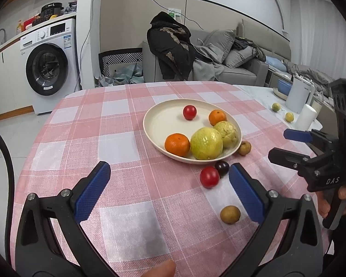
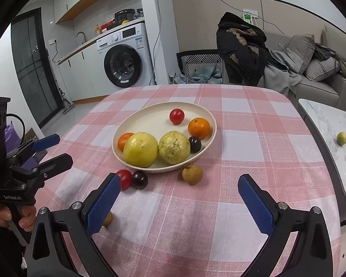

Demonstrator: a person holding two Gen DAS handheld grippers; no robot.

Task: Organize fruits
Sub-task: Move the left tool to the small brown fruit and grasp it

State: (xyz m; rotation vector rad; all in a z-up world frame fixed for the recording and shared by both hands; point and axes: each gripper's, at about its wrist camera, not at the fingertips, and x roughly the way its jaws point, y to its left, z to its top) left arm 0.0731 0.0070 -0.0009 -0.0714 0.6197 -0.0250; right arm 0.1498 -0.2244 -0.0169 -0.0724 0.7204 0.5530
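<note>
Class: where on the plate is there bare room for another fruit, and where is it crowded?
Bare room: the plate's far-left part, bordered by its rim, the red tomato and the left orange. Crowded: the near side, where two guavas sit.

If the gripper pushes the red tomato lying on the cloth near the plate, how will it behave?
The red tomato is round and smooth, so it probably rolls. It touches the dark plum, which would likely move too. Its glossy skin may slip between pads.

fruit count: 2 oranges [image 2: 198, 128], 2 guavas [image 2: 140, 149], 2 red tomatoes [image 2: 177, 116], 2 dark plums [image 2: 139, 179], 2 brown longans [image 2: 192, 174], 2 limes [image 2: 341, 138], 1 plate [image 2: 150, 120].
</note>
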